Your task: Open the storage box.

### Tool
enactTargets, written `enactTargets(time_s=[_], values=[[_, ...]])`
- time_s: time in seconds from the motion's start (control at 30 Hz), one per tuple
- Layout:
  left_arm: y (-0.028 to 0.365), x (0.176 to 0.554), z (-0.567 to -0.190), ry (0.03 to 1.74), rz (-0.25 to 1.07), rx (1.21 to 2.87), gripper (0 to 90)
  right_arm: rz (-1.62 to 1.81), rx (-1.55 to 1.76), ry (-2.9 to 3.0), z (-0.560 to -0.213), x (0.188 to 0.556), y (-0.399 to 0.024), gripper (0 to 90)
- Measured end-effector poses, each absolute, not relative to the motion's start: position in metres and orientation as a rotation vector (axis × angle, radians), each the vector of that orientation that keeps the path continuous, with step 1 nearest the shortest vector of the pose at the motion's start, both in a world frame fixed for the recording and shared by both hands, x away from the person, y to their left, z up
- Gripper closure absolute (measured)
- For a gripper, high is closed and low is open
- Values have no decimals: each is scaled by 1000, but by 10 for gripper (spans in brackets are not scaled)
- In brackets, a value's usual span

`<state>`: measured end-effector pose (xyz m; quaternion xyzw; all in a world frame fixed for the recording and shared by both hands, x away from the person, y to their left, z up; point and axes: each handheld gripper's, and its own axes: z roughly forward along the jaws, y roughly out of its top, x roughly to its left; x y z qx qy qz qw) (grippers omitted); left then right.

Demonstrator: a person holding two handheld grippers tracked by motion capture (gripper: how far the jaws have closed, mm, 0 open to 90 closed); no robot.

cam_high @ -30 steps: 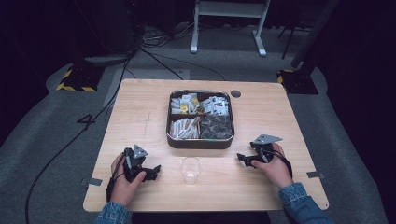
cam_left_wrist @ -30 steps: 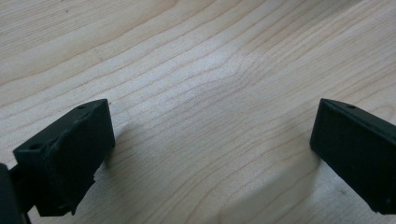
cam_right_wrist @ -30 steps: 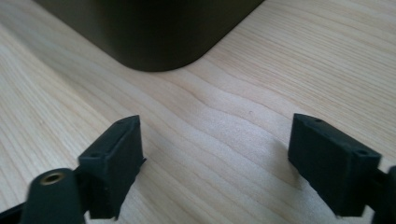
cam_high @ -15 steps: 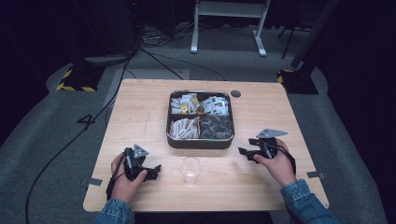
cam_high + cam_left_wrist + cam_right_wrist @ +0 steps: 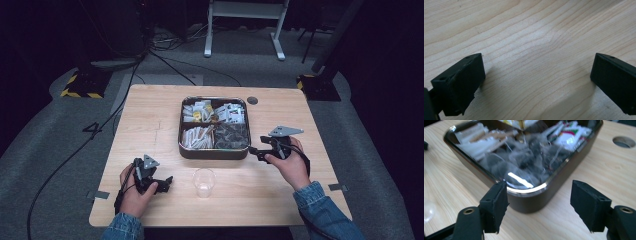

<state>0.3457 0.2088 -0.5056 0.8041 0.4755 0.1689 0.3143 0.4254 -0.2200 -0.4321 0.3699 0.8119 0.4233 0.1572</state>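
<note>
Ahead of the right gripper (image 5: 537,205), just past its jaw tips, sits the tin (image 5: 214,151), near corner centred in the gap. Jaws apart, nothing between them; they have just narrowed from wider, then eased back out a little. Compared with a second ago, this gripper has lifted off the table (image 5: 150,120) and edged toward the tin's right side. Dark tangled packets (image 5: 529,157) fill the compartment closest to it, pale sticks (image 5: 481,141) left of that. My read: a reach into the tin is starting, probably that near compartment. Cup (image 5: 204,182) stands empty well off to the gripper's left, likely the drop target. Left gripper (image 5: 536,85) rests low over bare wood, jaws wide, empty, same spot as before.
</note>
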Motion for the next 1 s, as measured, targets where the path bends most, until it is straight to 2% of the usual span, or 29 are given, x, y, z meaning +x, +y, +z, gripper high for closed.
enactTargets(time_s=[0.3, 0.43, 0.6, 1.0], values=[[209, 346, -506, 1253, 445, 2119, 0, 1186, 1014, 2331, -416, 442, -202, 310], [209, 346, -506, 1248, 445, 2123, 0, 1192, 1032, 2305, -411, 452, -198, 266], [208, 347, -506, 1248, 444, 2124, 0, 1229, 1090, 2296, -410, 467, -190, 261], [207, 348, -506, 1246, 440, 2124, 0, 1247, 1130, 2331, -412, 501, -156, 340]])
